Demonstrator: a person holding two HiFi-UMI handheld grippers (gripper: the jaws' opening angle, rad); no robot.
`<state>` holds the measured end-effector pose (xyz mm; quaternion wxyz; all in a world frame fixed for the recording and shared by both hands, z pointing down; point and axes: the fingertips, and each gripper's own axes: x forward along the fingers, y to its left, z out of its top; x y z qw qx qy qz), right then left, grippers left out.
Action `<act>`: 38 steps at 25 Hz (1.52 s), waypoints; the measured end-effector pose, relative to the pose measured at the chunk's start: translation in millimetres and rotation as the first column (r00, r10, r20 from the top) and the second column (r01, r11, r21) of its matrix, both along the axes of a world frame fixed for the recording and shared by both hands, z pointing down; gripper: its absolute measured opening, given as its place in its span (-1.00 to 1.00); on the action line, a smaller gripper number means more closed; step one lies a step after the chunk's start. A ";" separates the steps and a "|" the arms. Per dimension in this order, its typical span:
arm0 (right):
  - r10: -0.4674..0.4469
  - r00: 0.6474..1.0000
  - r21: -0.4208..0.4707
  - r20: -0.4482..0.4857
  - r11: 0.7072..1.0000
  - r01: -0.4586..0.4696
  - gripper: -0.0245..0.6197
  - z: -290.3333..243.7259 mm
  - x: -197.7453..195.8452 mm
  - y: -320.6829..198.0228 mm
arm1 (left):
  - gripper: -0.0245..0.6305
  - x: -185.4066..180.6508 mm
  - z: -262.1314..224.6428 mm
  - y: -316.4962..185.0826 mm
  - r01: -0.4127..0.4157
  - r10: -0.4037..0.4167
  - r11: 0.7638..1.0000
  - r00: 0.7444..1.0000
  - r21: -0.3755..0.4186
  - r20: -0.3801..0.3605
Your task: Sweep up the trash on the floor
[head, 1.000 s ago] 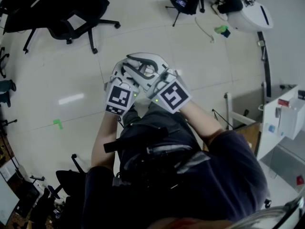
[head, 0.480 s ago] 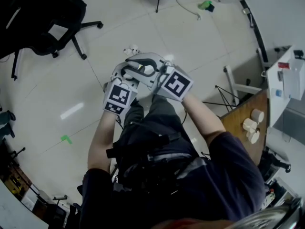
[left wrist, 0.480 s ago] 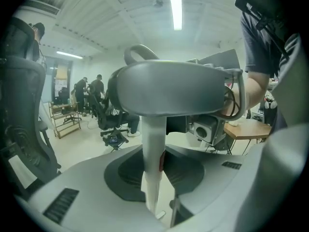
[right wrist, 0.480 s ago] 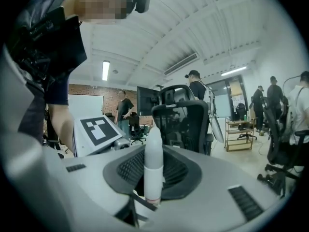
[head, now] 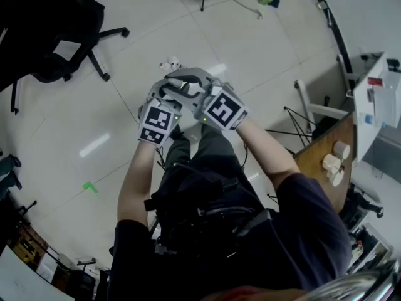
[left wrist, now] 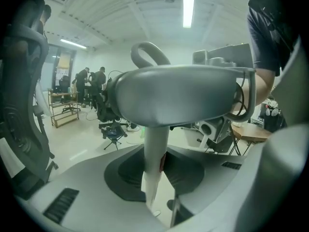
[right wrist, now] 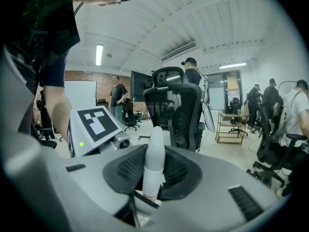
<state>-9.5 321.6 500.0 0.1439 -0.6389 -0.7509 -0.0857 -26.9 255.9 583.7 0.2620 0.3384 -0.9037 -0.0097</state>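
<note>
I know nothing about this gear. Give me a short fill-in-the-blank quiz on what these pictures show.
1. The left gripper grips a pole, the right gripper a handle; both are ___.
2. The crumpled trash lies on the ___.
3. The tape mark is ___.
4. The office chair is ___.
Missing words: white; floor; green; black.

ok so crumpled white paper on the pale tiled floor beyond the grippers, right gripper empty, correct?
Not empty: right gripper view shows the right gripper shut on a round-tipped white handle. The crumpled white paper on the pale tiled floor is correct.
</note>
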 end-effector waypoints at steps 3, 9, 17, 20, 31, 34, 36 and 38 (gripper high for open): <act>-0.012 1.000 0.017 0.019 1.000 0.012 -0.64 4.7 -21.8 11.9 | -0.67 -20.9 3.3 9.7 0.007 -0.007 1.000 1.000 -0.007 0.019; -0.051 0.998 0.037 0.034 0.998 0.050 -0.64 12.0 -54.8 30.0 | -0.68 -54.3 9.2 26.1 0.009 -0.007 0.998 0.999 -0.057 0.049; -0.157 0.988 -0.027 0.003 0.987 0.157 -0.64 17.4 -95.2 24.2 | -0.67 -98.8 17.7 24.0 0.111 -0.106 0.986 0.993 -0.124 0.049; -0.214 0.977 -0.039 -0.009 0.976 0.213 -0.64 21.5 -105.7 22.9 | -0.67 -111.7 22.7 25.6 0.163 -0.156 0.975 0.986 -0.152 0.056; -0.196 0.979 -0.126 -0.063 0.974 0.187 -0.64 21.0 -134.3 62.5 | -0.64 -139.4 25.9 67.6 0.233 -0.223 0.950 0.972 -0.209 0.071; -0.193 0.980 -0.099 -0.054 0.977 0.187 -0.64 25.2 -140.6 78.4 | -0.64 -144.8 28.7 81.3 0.211 -0.200 0.959 0.977 -0.188 0.073; -0.163 0.985 -0.086 -0.052 0.984 0.158 -0.64 25.5 -146.2 83.5 | -0.64 -149.2 27.4 85.2 0.180 -0.167 0.967 0.982 -0.181 0.084; -0.124 0.991 -0.080 -0.044 0.990 0.120 -0.64 23.9 -153.6 85.4 | -0.64 -155.3 24.9 86.6 0.143 -0.127 0.973 0.987 -0.180 0.094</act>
